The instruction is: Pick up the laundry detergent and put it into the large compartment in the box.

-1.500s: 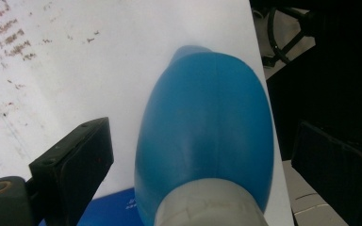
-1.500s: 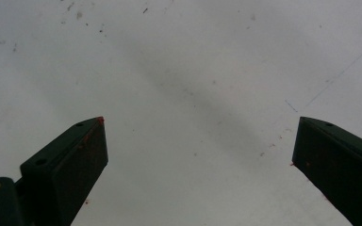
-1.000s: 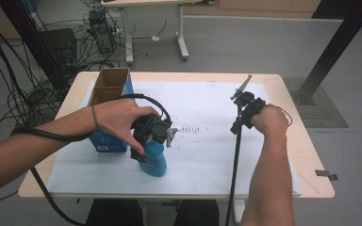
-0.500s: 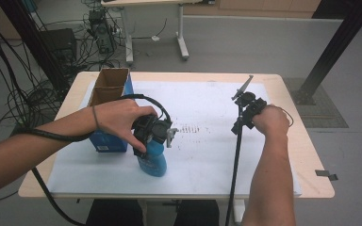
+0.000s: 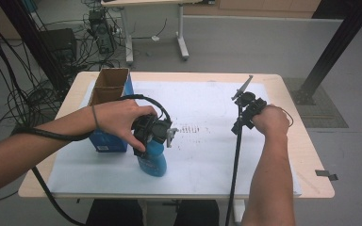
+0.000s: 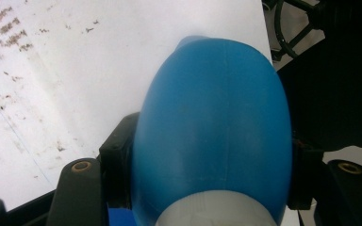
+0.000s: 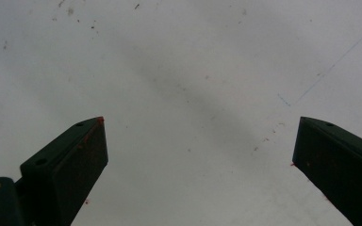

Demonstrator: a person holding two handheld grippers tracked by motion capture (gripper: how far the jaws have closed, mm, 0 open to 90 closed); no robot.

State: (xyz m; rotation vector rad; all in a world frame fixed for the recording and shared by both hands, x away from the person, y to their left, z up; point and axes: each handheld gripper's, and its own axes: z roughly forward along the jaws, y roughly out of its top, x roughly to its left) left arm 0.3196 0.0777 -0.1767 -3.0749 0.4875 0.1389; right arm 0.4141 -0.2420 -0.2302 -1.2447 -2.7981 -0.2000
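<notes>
Blue bottle (image 5: pixel 153 157) stands near the front edge of the table (image 5: pixel 283 84), left of centre, on the white sheet (image 5: pixel 207 108), just beside the front right corner of the blue cardboard box (image 5: pixel 107 94). Smooth rounded plastic body with a pale collar (image 6: pixel 212 209) under the jaws in the left gripper view. Looks stiff but probably slick; weight depends on fill, cannot tell. The domed shoulder could squirt out of a pinch, so the narrower part near the collar looks the safer hold.

Left gripper (image 5: pixel 152 132) is clamped on the bottle's upper part, one jaw on each side of the blue body, jaws pointing down. Left hand (image 5: pixel 118 120) wraps over the gripper from the left, forearm crossing the table's left front edge, cable looping over the wrist.

Right gripper (image 5: pixel 249 107) sits well apart, toward the right side of the table, jaws spread wide with bare sheet between them, nothing held. Right hand (image 5: pixel 271 120) grips it from behind, forearm coming straight up from the front edge.
</notes>
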